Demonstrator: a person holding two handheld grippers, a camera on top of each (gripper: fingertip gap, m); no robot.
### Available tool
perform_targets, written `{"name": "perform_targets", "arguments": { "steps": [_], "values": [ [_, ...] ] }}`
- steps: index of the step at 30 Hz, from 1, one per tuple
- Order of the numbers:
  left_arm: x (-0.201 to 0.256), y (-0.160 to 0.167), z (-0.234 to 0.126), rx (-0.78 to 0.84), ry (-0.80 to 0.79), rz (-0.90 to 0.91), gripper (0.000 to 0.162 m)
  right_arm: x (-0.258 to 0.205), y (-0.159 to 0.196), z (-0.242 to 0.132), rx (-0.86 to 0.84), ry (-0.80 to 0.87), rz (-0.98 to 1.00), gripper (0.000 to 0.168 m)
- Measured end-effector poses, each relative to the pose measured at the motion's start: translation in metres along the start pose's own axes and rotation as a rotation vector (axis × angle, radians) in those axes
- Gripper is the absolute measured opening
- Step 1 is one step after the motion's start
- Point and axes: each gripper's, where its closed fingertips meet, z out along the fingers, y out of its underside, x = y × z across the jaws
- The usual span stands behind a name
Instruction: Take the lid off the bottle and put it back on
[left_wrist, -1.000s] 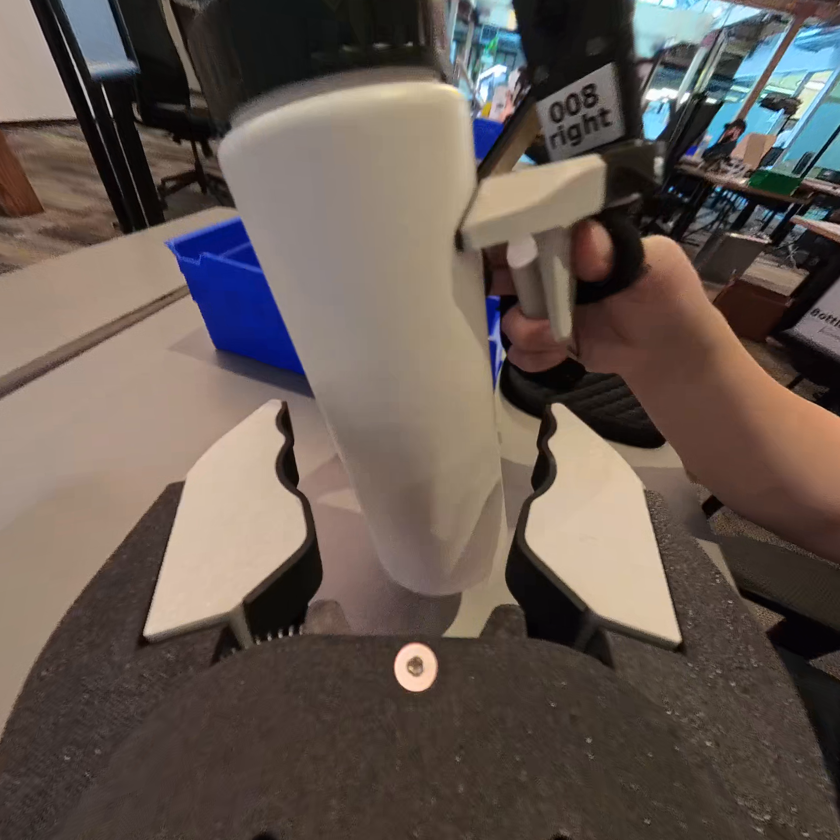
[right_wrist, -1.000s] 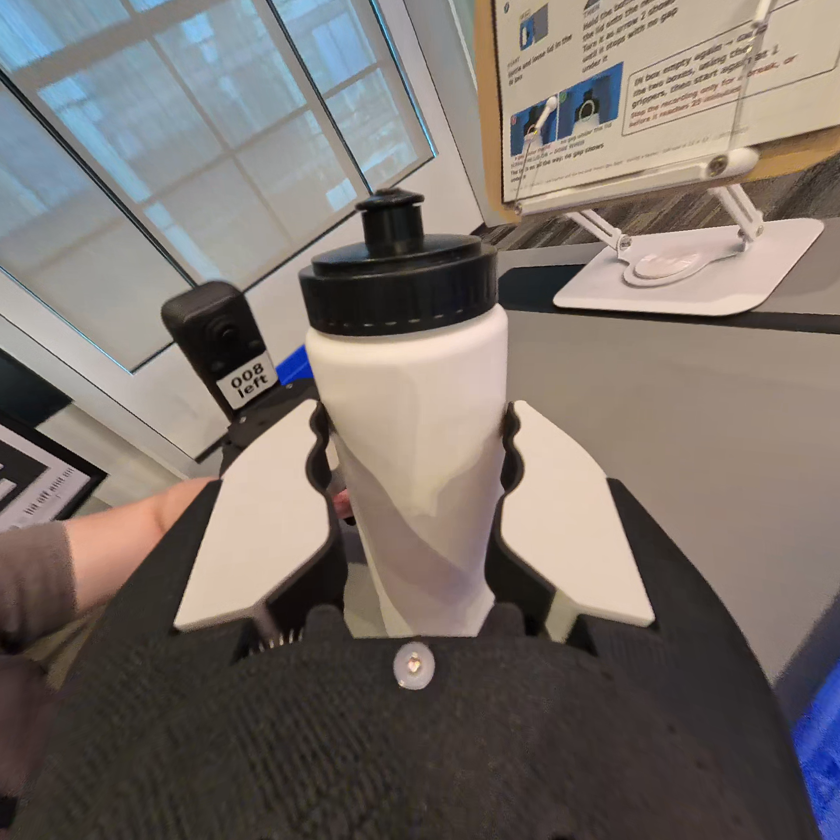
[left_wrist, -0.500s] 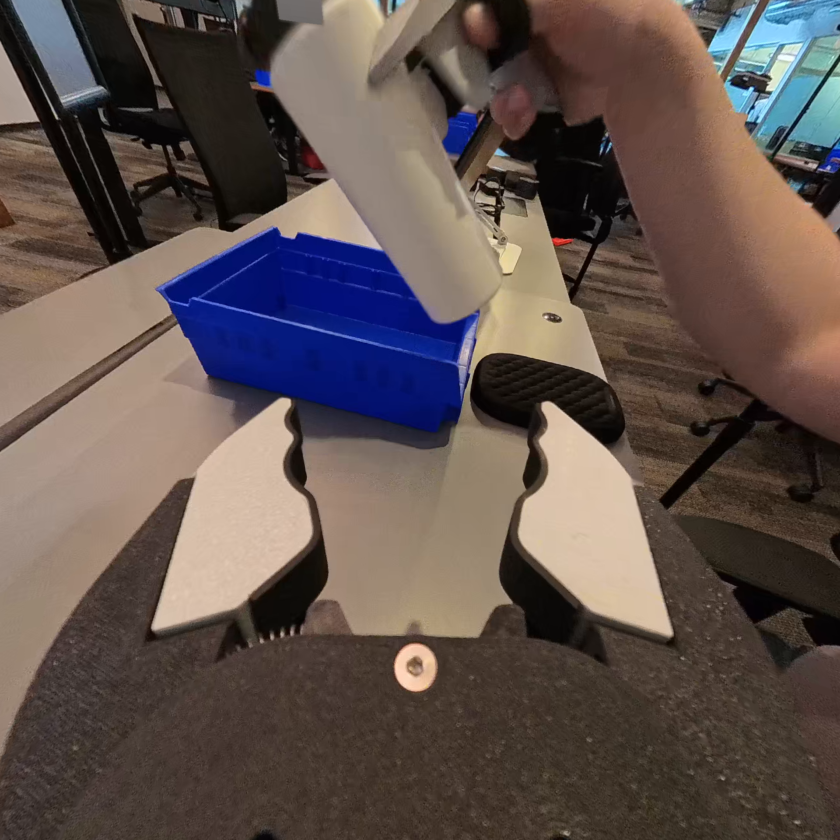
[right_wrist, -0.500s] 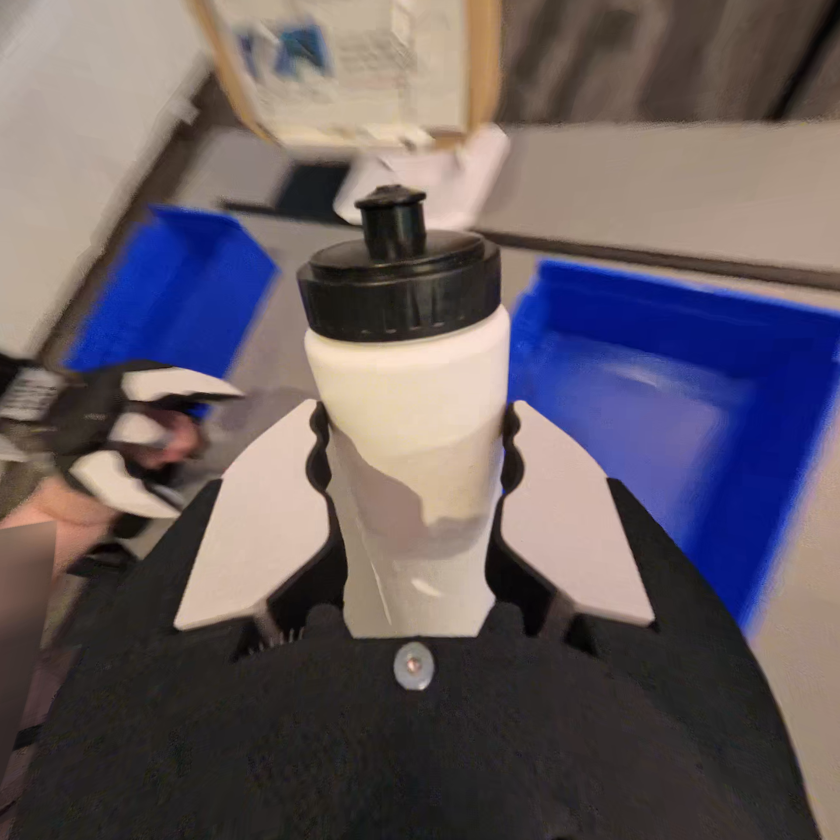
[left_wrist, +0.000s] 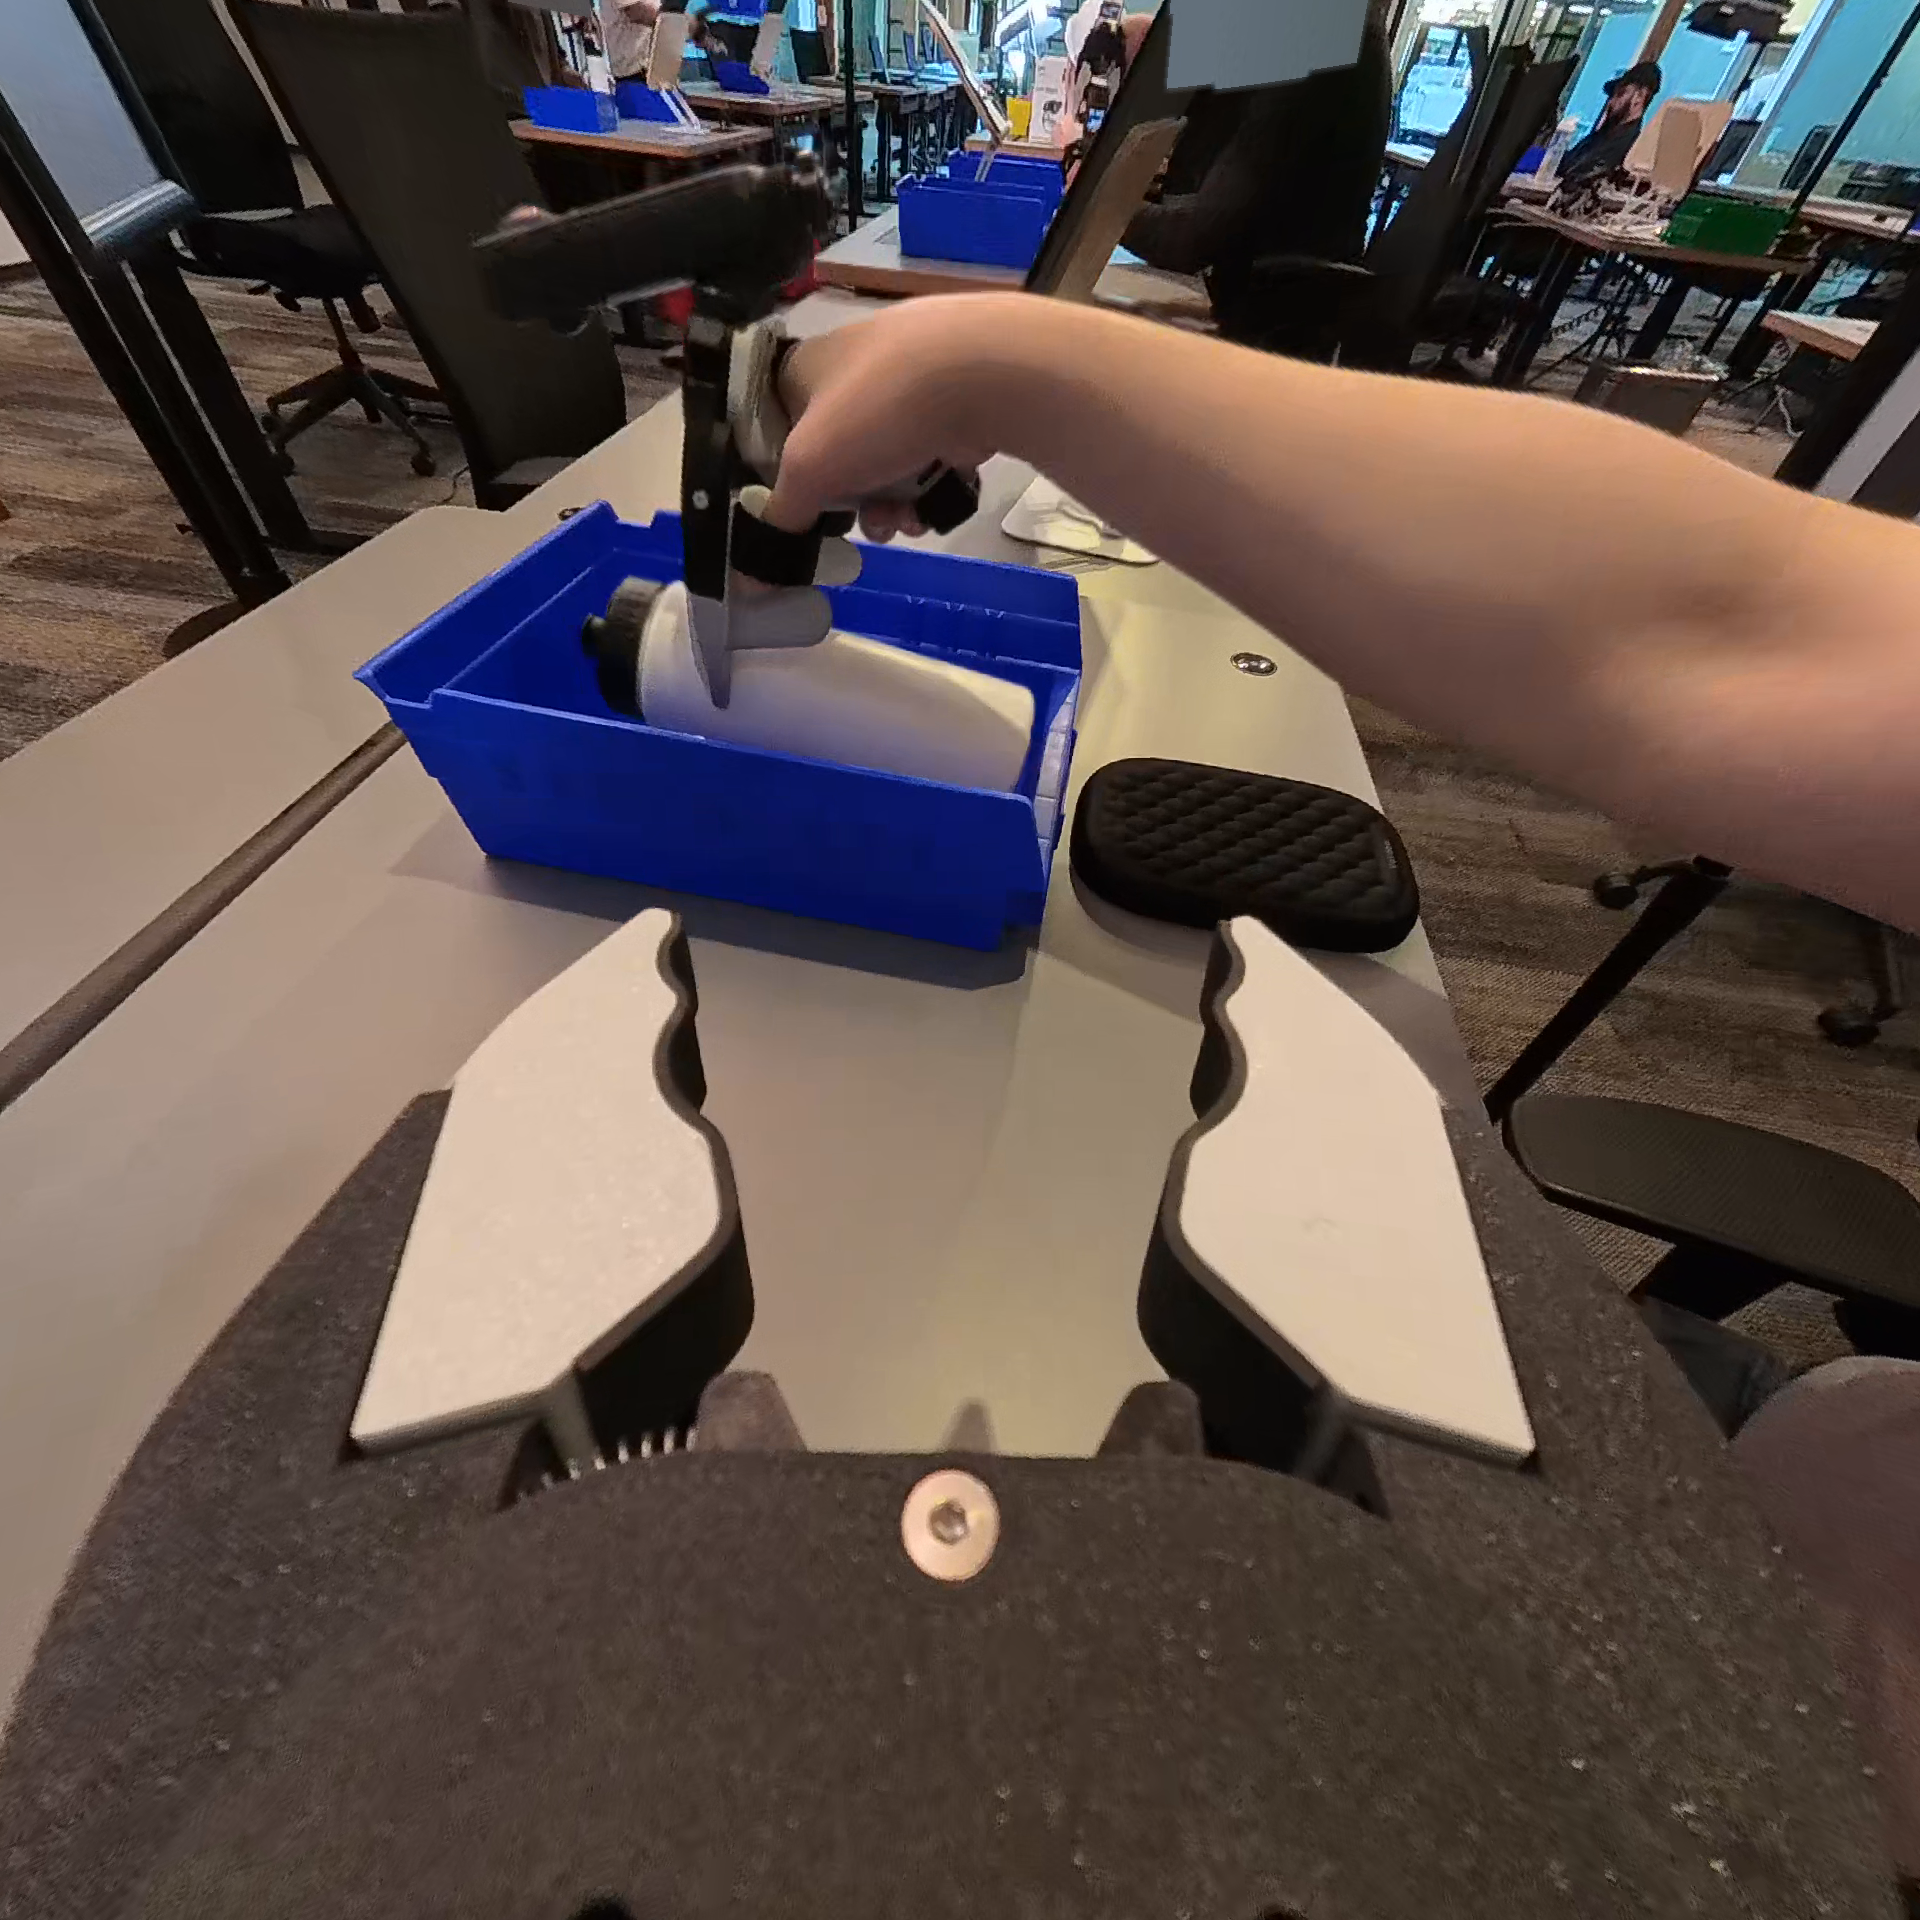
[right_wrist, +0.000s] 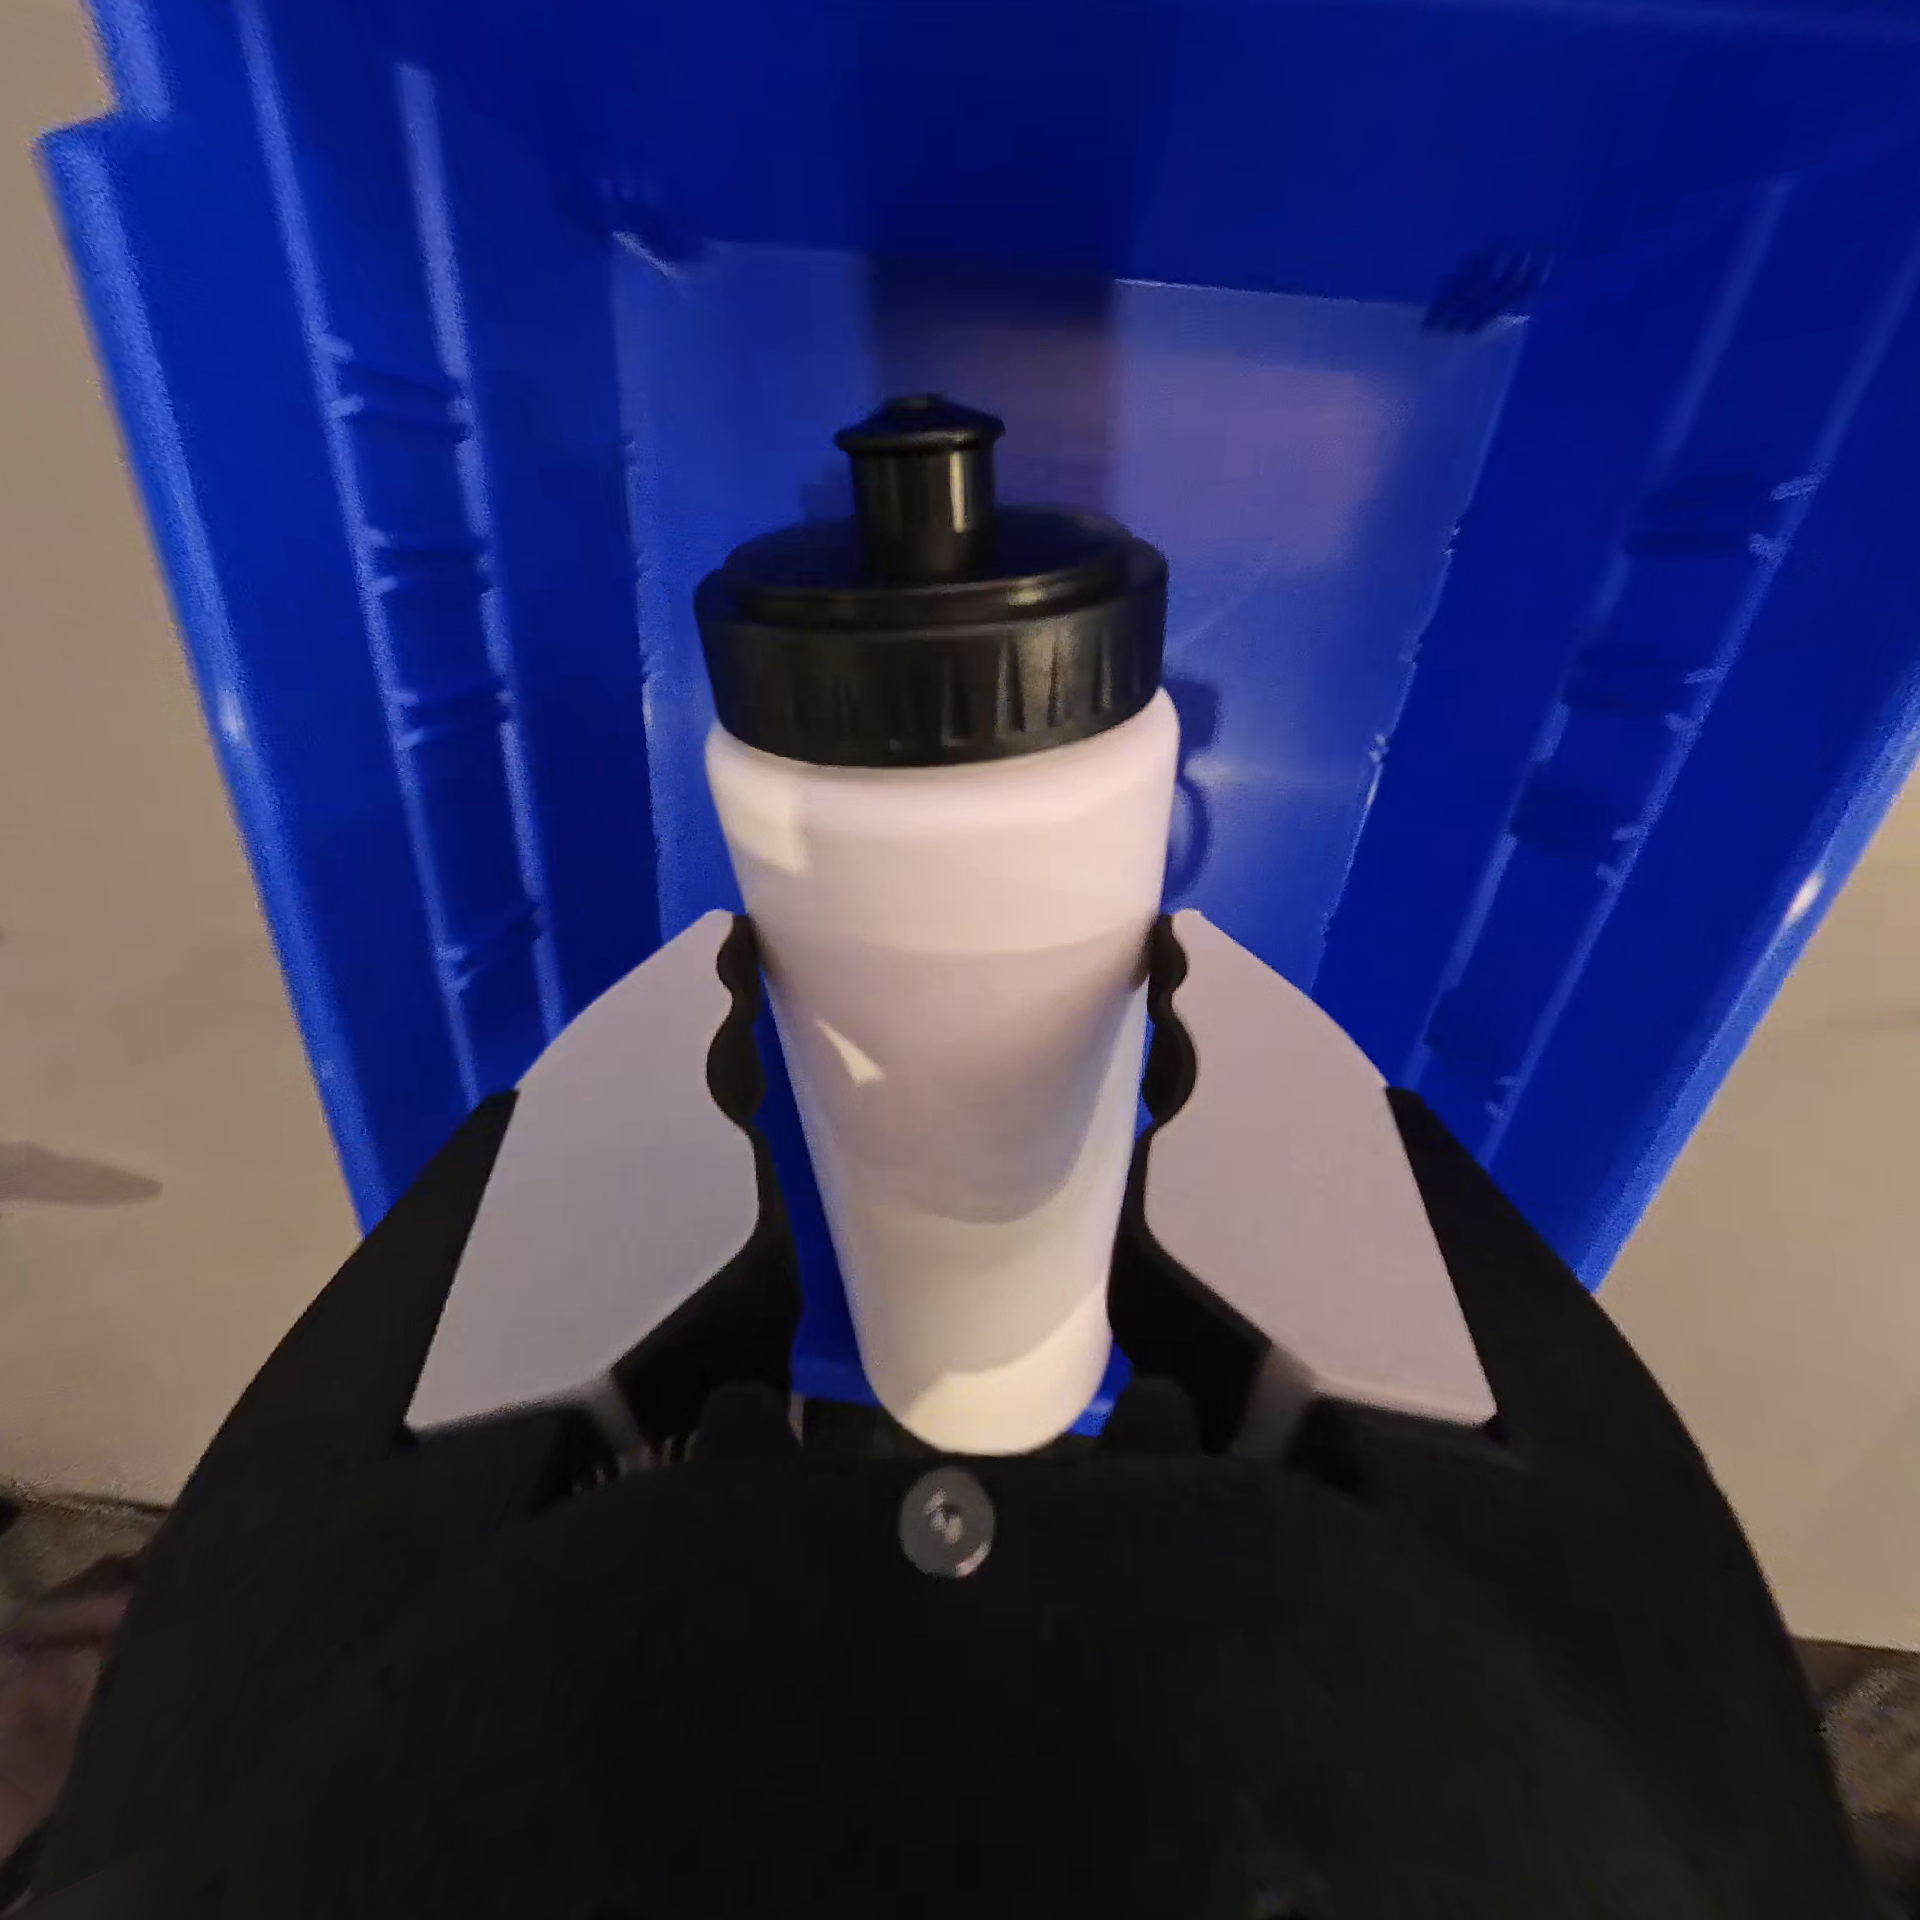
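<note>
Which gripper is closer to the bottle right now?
Right. The right gripper is shut on the bottle, lowering it into the blue bin. The left gripper is open, back over the table, short of the bin.

The left wrist view sits low behind the left gripper (left_wrist: 951, 1039), just above the grey table (left_wrist: 260, 1039), and faces level across it toward the blue bin (left_wrist: 748, 821), which stands a little way off, with an office room beyond. The right wrist view looks steeply down from directly above that bin (right_wrist: 364, 520), very close, so its walls and floor fill most of the picture. Both views share the bin and the white bottle (left_wrist: 852, 696) (right_wrist: 956, 987); the left view also takes in the right gripper (left_wrist: 727, 665) from outside.
</note>
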Motion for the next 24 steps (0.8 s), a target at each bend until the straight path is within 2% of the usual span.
{"name": "perform_targets", "arguments": {
  "steps": [10, 14, 16, 19, 22, 24],
  "values": [
    [-0.009, 0.003, -0.001, -0.01, -0.025, 0.001, 0.093, 0.01, -0.001, 0.027, 0.001, -0.011, 0.015, 0.074],
    [-0.012, 0.007, 0.002, -0.021, -0.028, -0.007, 0.094, 0.008, -0.007, 0.024, 0.056, -0.036, -0.007, 0.073],
    [-0.013, 0.009, 0.002, -0.028, -0.032, -0.011, 0.094, 0.001, -0.011, 0.008, 0.124, -0.077, -0.039, 0.075],
    [-0.015, 0.004, -0.004, -0.024, -0.044, -0.001, 0.096, -0.006, -0.023, -0.054, 0.425, -0.105, -0.126, 0.081],
    [-0.022, -0.01, -0.023, -0.036, -0.093, 0.03, 0.098, 0.023, -0.021, -0.11, 0.717, -0.024, -0.139, 0.083],
    [-0.036, -0.018, -0.046, -0.064, -0.188, 0.049, 0.096, 0.056, -0.015, -0.111, 0.72, 0.013, -0.078, 0.082]
  ]
}}
